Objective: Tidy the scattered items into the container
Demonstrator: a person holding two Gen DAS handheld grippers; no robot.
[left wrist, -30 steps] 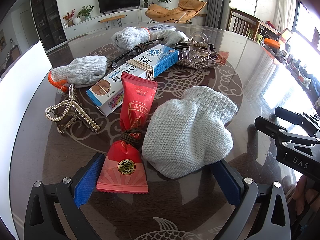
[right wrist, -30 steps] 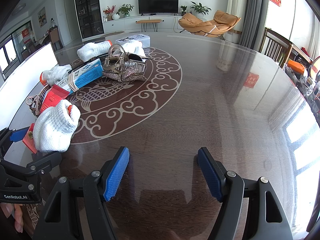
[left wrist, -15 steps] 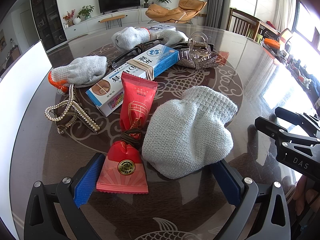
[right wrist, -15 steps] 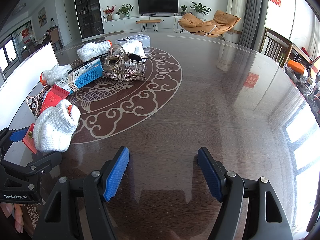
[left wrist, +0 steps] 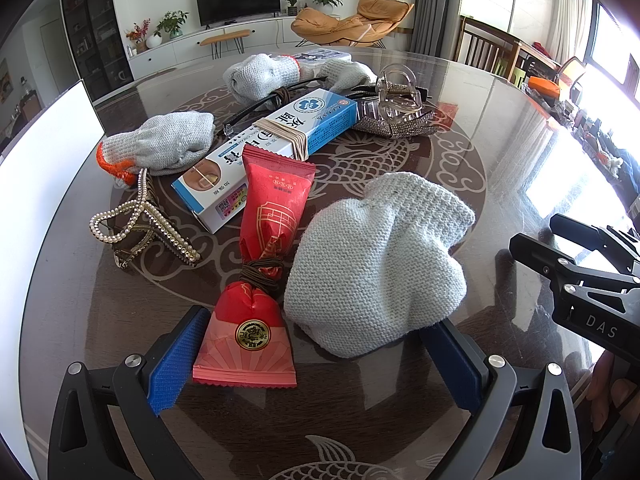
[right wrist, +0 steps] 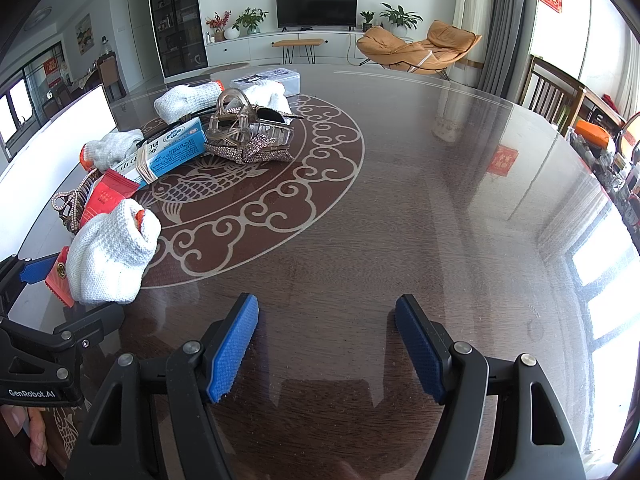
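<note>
Jaws of left gripper [left wrist: 312, 364] wide, flanking red packet [left wrist: 260, 280] and glove [left wrist: 380, 264] near, likely to scoop one; right gripper [right wrist: 326, 350] wide, empty over bare table [right wrist: 440, 200]; white container [left wrist: 40, 184] far left.

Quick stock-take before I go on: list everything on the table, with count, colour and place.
Knit gloves: four, pale grey, two with orange cuffs; one near, one left, two far.
Red snack packet: one, beside the near glove.
Blue-white box: one, rubber-banded, centre.
Pearl hair clip: one, gold-white, left.
Clear hair claw: one, on a rhinestone piece.
Glasses: one, black, behind the box.
White container: one, far edge.
Left gripper: jaws open, around packet and glove.
Right gripper: jaws open, over bare table.
</note>
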